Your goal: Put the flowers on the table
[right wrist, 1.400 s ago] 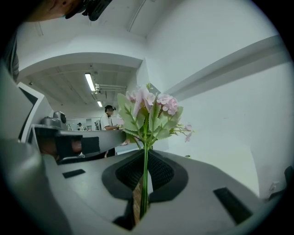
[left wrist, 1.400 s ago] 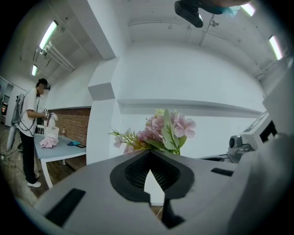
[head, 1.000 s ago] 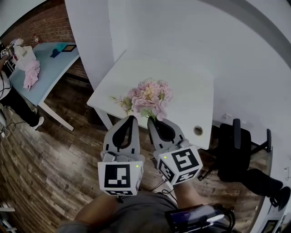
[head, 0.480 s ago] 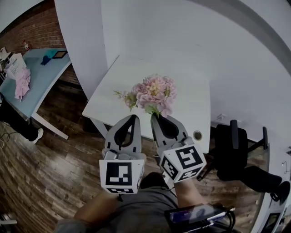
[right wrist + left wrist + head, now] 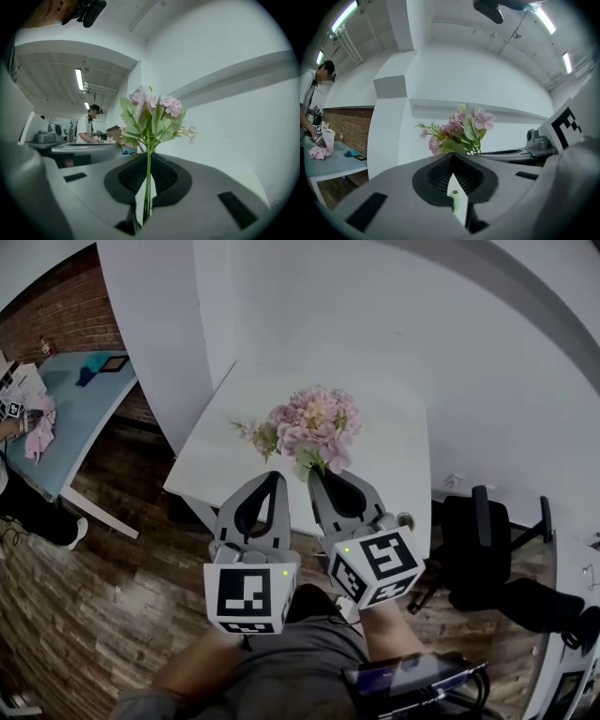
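Right gripper view alone: flowers, stems between tight jaws.

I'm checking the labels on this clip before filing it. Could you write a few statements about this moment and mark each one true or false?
1. The right gripper is shut on the stems of the flowers. True.
2. The flowers already lie on the white table. False: the right gripper holds them up by their stems and they have not been set down.
3. The flowers are pink with green leaves. True.
4. In the head view, a black office chair stands to the left of the white table. False: it stands to the table's right.
5. The left gripper has its jaws spread wide. False: its jaw tips are together.
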